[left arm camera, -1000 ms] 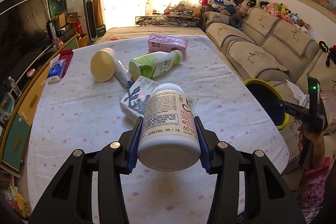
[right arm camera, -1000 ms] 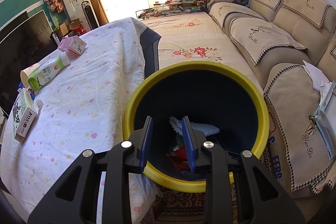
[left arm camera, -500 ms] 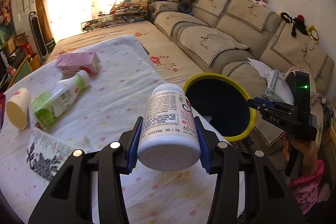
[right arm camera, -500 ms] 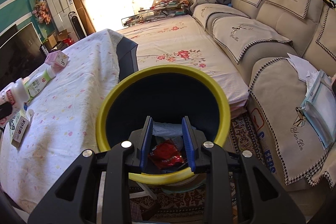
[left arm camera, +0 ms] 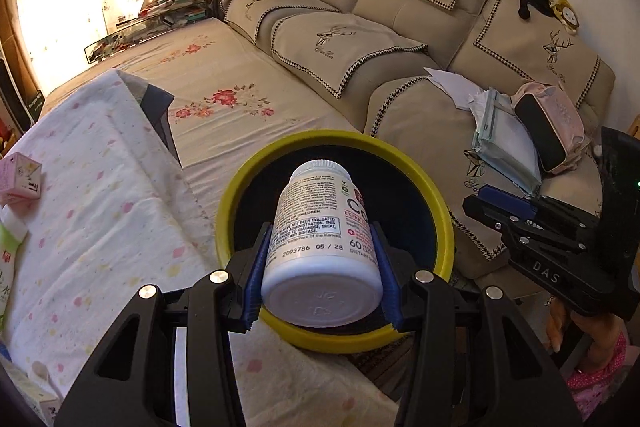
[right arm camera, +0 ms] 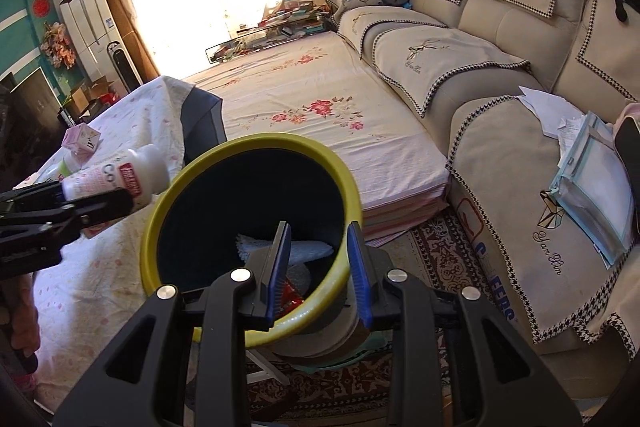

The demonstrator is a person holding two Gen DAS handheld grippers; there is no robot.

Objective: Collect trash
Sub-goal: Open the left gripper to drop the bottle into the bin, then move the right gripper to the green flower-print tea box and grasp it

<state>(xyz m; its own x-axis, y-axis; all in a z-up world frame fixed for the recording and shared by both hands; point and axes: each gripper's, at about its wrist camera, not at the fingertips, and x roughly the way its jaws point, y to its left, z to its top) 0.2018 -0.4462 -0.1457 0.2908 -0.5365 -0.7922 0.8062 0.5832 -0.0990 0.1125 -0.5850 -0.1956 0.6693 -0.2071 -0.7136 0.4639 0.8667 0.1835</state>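
My left gripper [left arm camera: 320,263] is shut on a white supplement bottle [left arm camera: 320,247], held lying with its base toward me, at the near rim of a yellow-rimmed dark trash bin [left arm camera: 436,203]. In the right wrist view the bottle [right arm camera: 120,179] and the left gripper [right arm camera: 72,211] hang at the bin's left edge. My right gripper [right arm camera: 318,263] grips the bin's near rim [right arm camera: 320,297] between its blue pads; the bin tilts toward the table. A white cloth [right arm camera: 304,251] and a red wrapper [right arm camera: 290,297] lie in the bin.
A table with a spotted white cloth [left arm camera: 100,235] holds a pink carton [left arm camera: 20,179] and a green-labelled bottle [left arm camera: 8,251] at the left. A beige sofa [left arm camera: 400,39] with papers and a pink bag [left arm camera: 552,123] is right. A floral mattress [right arm camera: 320,115] lies behind the bin.
My left gripper has swung right with the bottle from over the table to the bin's rim. The right gripper has shifted the bin toward the table and tilted it.
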